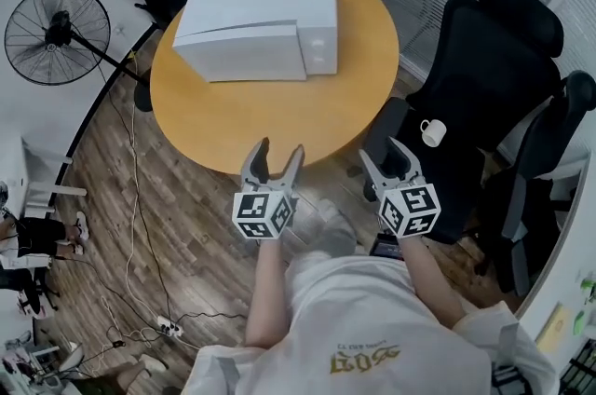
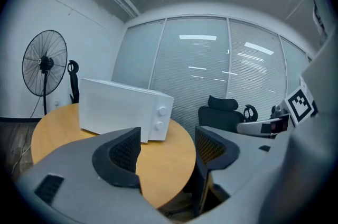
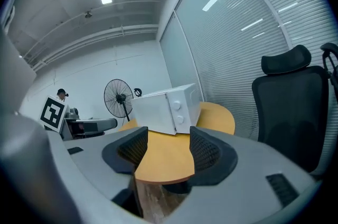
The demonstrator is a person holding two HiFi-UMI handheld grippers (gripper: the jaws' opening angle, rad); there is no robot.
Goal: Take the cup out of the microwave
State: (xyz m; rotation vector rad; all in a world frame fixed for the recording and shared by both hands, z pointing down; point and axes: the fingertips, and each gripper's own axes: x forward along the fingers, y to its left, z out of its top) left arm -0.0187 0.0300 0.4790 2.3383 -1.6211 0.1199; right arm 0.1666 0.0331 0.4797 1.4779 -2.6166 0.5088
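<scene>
Right now the white microwave (image 1: 256,20) sits on the round wooden table (image 1: 270,118) with its door shut, so nothing inside it shows. A white cup (image 1: 433,133) stands to the right of the microwave, off the table, on the seat of a black office chair (image 1: 484,67). Both grippers hang on the door side of the microwave, well apart from it. The left gripper (image 1: 279,148) and the right gripper (image 1: 380,149) each hold their jaws spread wide with nothing between them. A standing fan (image 1: 56,34) is left of the microwave.
</scene>
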